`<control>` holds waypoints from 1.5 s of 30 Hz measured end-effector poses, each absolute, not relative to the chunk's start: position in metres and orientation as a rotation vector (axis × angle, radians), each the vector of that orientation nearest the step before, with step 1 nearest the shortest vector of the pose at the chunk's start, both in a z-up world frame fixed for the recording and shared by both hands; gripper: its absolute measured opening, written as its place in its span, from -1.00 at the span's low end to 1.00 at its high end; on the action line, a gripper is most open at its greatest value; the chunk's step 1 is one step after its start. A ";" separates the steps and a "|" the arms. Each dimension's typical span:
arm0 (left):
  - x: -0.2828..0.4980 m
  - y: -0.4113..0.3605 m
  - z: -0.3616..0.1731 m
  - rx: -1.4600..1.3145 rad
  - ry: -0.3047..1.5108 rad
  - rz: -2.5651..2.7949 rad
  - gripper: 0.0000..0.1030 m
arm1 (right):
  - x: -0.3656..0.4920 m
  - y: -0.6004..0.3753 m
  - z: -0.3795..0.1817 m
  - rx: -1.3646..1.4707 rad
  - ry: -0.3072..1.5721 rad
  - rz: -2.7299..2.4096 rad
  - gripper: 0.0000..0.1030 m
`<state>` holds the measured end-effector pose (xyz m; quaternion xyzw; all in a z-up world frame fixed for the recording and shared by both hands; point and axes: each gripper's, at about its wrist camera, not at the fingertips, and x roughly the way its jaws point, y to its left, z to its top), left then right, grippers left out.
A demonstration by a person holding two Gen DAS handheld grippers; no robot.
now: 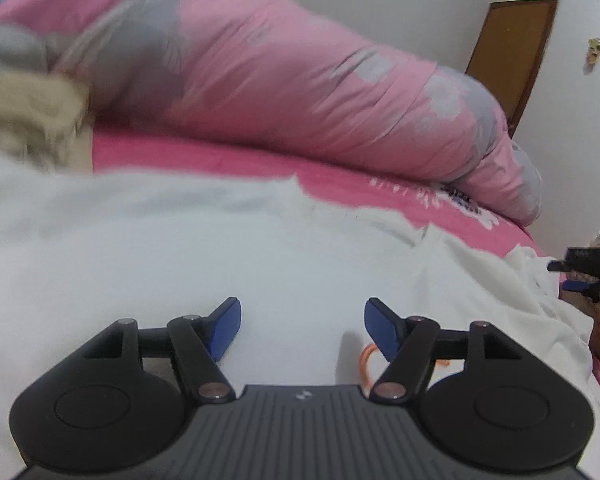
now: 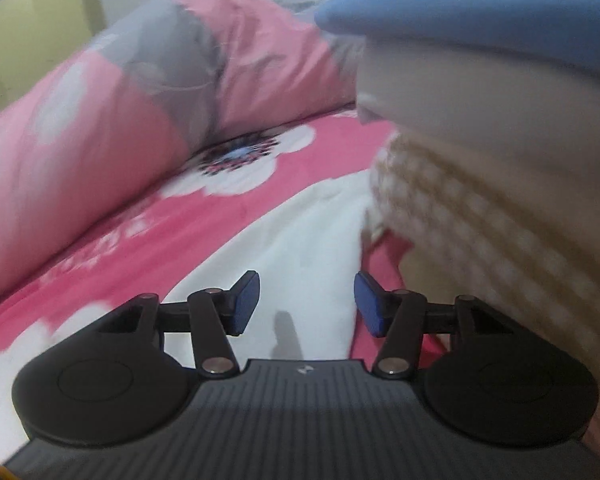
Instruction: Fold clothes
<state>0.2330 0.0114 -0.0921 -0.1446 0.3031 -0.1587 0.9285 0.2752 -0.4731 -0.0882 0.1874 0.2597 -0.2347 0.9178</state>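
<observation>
A white garment (image 1: 220, 248) lies spread on the pink bed sheet (image 1: 228, 160). My left gripper (image 1: 303, 308) hovers just over it, open, with nothing between its blue pads (image 1: 228, 328). An orange mark (image 1: 366, 360) shows on the cloth by the right finger. In the right wrist view my right gripper (image 2: 307, 280) is open over an edge of the white garment (image 2: 300, 232), nothing between its jaws. The right gripper (image 1: 580, 270) also shows at the far right edge of the left wrist view, beside the garment's rumpled edge.
A stack of folded clothes (image 2: 500, 152) stands close on the right: blue on top, white below, beige check underneath. A rolled pink and grey quilt (image 1: 300, 80) runs along the back of the bed. Beige cloth (image 1: 32, 120) lies far left. A brown door (image 1: 512, 52) is behind.
</observation>
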 end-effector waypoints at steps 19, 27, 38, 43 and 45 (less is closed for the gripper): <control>0.238 0.045 -0.106 -0.532 0.607 -0.411 0.35 | 0.251 -0.428 0.045 -0.003 0.355 -0.540 -0.93; 0.240 0.050 -0.106 -0.554 0.617 -0.413 0.31 | 0.213 -0.435 0.095 0.058 0.278 -0.686 -0.93; 0.242 0.054 -0.108 -0.582 0.625 -0.414 0.29 | 0.131 -0.449 0.114 0.312 0.099 -0.852 -0.93; 0.243 0.055 -0.108 -0.589 0.626 -0.415 0.29 | 0.091 -0.451 0.105 0.411 0.018 -0.890 -0.93; 0.243 0.056 -0.108 -0.593 0.625 -0.416 0.29 | 0.082 -0.451 0.101 0.450 -0.018 -0.891 -0.93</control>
